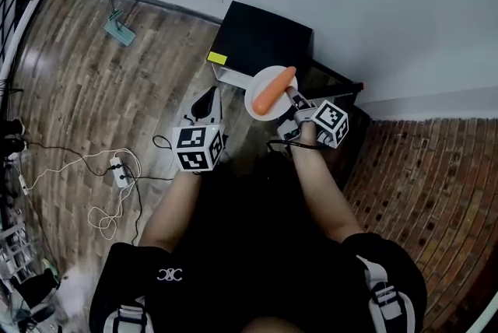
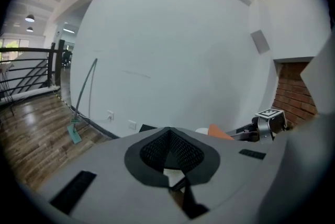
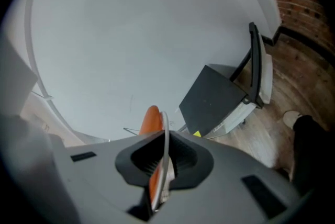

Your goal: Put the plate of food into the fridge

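Head view: holding plate (image 1: 259, 96) by its rim in right gripper (image 1: 291, 98), carrot (image 1: 275, 89) lying on it, up in the air just in front of black fridge (image 1: 261, 40). Left gripper (image 1: 208, 99) off to the left, apart from the plate.
Left gripper view: jaws pressed together, gripping nothing.
Right gripper view: clamped tight on the plate rim, seen edge-on. Fridge door (image 3: 255, 60) swung open.
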Motion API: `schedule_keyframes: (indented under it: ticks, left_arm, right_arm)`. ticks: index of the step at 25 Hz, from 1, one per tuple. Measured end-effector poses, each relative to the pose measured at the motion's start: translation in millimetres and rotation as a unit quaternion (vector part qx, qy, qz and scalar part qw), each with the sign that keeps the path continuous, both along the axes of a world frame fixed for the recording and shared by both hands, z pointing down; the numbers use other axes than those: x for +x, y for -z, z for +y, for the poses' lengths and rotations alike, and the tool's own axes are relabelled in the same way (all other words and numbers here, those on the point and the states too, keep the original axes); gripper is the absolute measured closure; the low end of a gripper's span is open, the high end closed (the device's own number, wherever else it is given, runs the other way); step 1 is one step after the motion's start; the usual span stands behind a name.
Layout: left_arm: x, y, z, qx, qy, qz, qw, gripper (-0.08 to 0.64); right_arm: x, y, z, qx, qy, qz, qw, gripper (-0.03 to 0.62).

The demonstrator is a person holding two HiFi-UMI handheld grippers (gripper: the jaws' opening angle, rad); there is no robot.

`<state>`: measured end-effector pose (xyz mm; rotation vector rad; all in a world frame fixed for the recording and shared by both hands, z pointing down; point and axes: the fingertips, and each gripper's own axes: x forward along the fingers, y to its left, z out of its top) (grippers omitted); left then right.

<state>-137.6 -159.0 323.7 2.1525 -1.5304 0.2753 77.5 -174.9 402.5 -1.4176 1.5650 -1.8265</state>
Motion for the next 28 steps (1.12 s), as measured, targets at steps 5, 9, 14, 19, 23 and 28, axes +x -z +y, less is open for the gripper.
schedule_keyframes:
  ticks: [5,9,14,19,23,28]
  left_arm:
    - [5.2,-52.3,4.8,-0.028,-0.03,-0.028,0.9988,0.565]
    - [5.1,-99.9,0.8,-0.041,-0.011,-0.013,0.999,0.565]
    - [0.7,-185.9,-6.7,-0.015,0.019,-0.004,0.9997,0.565]
    - [3.9,-314.8,-28.7,0.021,0.013,0.013,0.9996,0.565]
    - [-1.9,-407.8,-63.2,0.053,0.014,0.018,0.9983,0.565]
    - [-6.7,-476.5,-96.8,0.075,0.011,0.031,0.9967,0.565]
  right_arm:
    - [2.6,-52.9,29.0,-0.031,-0.026,0.012,0.999,0.566]
    - [-2.6,-115.6,43.6,-0.054,0.003,0.022,0.998,0.566]
    - [-25.5,-224.9,42.8,-0.055,0.069,0.031,0.996,0.566]
    - [-38.4,-363.4,8.2,-0.038,0.053,0.017,0.998,0.566]
    - [-34.3,-448.0,-41.5,0.014,-0.009,0.023,1.0,0.565]
    - [-20.3,-502.0,-89.2,0.057,-0.113,0.009,0.992,0.565]
